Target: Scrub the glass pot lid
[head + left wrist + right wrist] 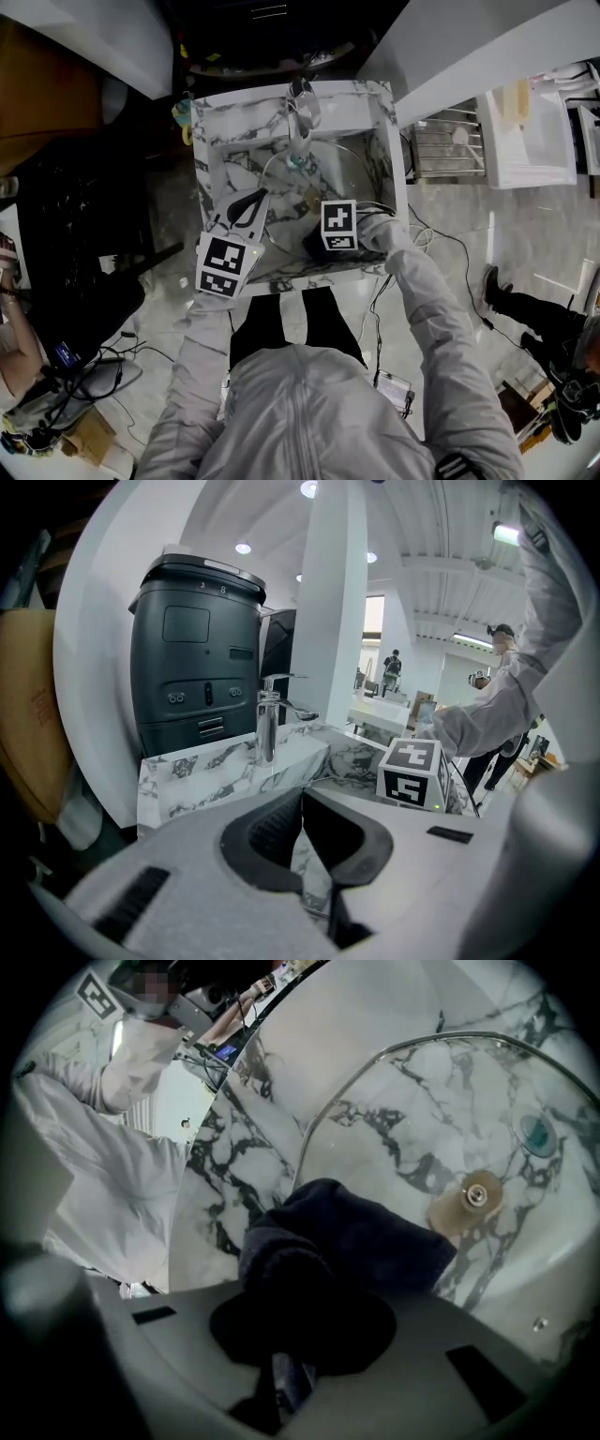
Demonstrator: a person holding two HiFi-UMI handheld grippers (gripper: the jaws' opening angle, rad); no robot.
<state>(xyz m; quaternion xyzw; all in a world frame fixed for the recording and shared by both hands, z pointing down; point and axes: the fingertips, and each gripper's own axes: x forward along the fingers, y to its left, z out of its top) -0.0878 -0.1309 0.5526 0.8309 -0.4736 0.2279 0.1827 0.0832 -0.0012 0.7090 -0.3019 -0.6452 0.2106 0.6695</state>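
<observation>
The glass pot lid (330, 176) lies tilted in the marble sink (208, 141). My left gripper (249, 210) is at the lid's left edge, and in the left gripper view its jaws (302, 803) are shut on the thin rim (328, 778). My right gripper (321, 244) is shut on a dark blue cloth (314, 247). The right gripper view shows that cloth (347, 1241) bunched out of the right gripper (300, 1316) and pressed on the lid (412, 1119), near its tan knob (476, 1194).
A chrome faucet (302, 112) rises at the sink's back edge, over the drain (537, 1133). A black appliance (192, 658) stands behind the sink. A wire rack (445, 141) and a white bin (525, 141) sit to the right. Another person's boots (525, 309) are on the floor.
</observation>
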